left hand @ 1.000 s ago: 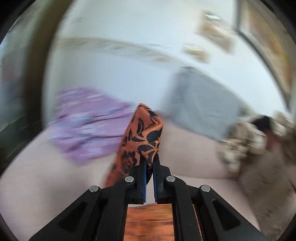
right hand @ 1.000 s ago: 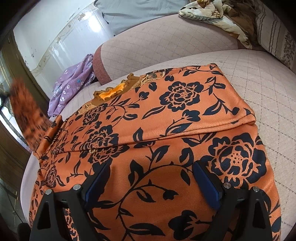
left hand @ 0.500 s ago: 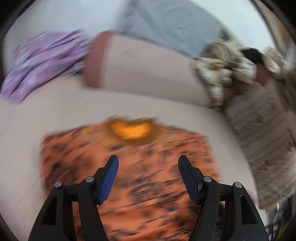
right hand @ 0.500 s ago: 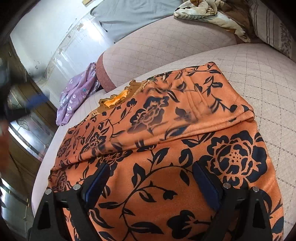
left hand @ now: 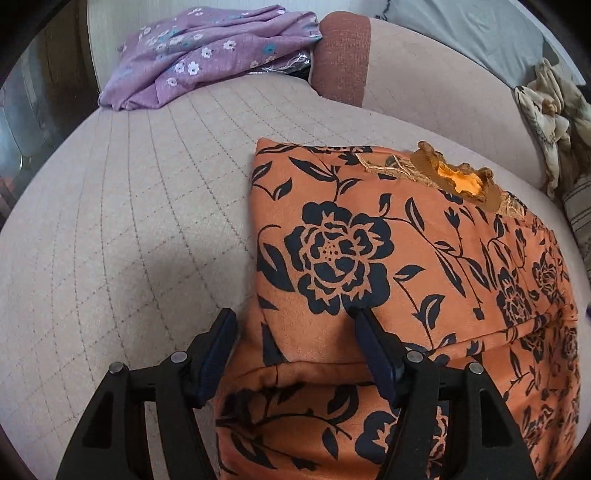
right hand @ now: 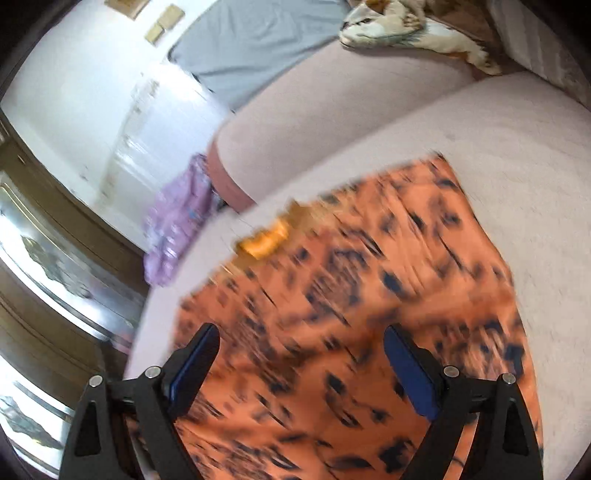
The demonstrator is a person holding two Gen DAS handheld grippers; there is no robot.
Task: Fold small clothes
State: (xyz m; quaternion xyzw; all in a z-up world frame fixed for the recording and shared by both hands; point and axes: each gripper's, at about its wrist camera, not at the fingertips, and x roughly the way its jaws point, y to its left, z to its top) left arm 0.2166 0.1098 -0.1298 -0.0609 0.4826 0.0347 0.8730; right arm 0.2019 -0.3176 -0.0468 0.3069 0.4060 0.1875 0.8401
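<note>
While my left gripper (left hand: 293, 332) points steeply down at the sofa seat (left hand: 122, 229), its jaws stand apart with nothing clamped; the near left edge of the orange floral garment (left hand: 369, 266) lies below the gap between the blue pads, and I cannot tell whether they touch the cloth. That garment fills the lower right of the left wrist view, lying on the quilted pink cushion, with one layer folded over another so a fold edge runs across just above the bottom of the frame. Its neckline (left hand: 461, 181), trimmed in brown ruffle with a bright orange lining, sits at the upper right of the cloth, toward the sofa backrest (left hand: 424, 92). At the upper left of this frame I see a purple flowered cloth (left hand: 199, 48) heaped at the far end of the seat, well apart from the orange piece. A grey pillow (left hand: 472, 26) leans at the top right, and a crumpled cream blanket (left hand: 554, 107) sits at the right edge.

My right gripper (right hand: 301, 352) also has its jaws wide apart and empty. Its view is smeared, yet I can make out the orange garment (right hand: 351, 295) spread across the lower middle of the frame beneath the pads, the purple cloth (right hand: 177, 225) at centre left, and dark wooden furniture (right hand: 44, 266) along the left edge.
</note>
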